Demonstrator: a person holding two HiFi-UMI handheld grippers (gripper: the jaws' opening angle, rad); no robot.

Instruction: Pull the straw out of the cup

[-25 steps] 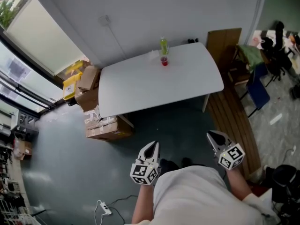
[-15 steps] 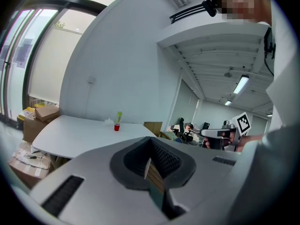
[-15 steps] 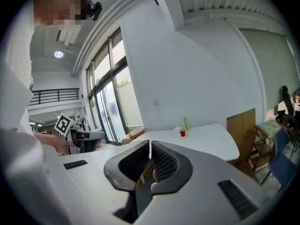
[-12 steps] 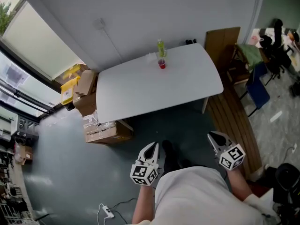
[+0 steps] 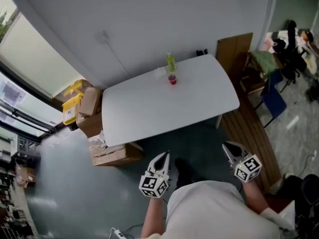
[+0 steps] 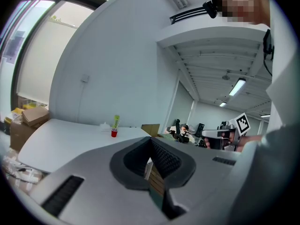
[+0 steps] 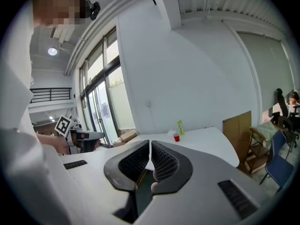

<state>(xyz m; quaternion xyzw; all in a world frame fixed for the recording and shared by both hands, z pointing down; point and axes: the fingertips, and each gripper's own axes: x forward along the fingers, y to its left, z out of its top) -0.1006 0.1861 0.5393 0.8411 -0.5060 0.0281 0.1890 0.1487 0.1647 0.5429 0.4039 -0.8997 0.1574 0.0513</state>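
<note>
A small red cup (image 5: 172,79) stands near the far edge of a white table (image 5: 149,108), with a green bottle (image 5: 170,62) right behind it. Any straw in the cup is too small to make out. My left gripper (image 5: 162,156) and right gripper (image 5: 228,147) are held low in front of the person, well short of the table, both shut with nothing between the jaws. The cup (image 6: 114,133) shows far beyond the left gripper (image 6: 151,140). In the right gripper view the cup (image 7: 176,138) is likewise far past the right gripper (image 7: 150,143).
Cardboard boxes (image 5: 112,153) and a yellow crate (image 5: 70,107) are stacked left of the table. A wooden board (image 5: 233,48) leans on the wall at right, above a slatted wooden platform (image 5: 251,133). Chairs (image 5: 273,91) and clutter fill the far right. Grey floor lies between me and the table.
The person has stepped toward the table, which now sits slightly lower in the head view. Both grippers came along, still shut and level with each other.
</note>
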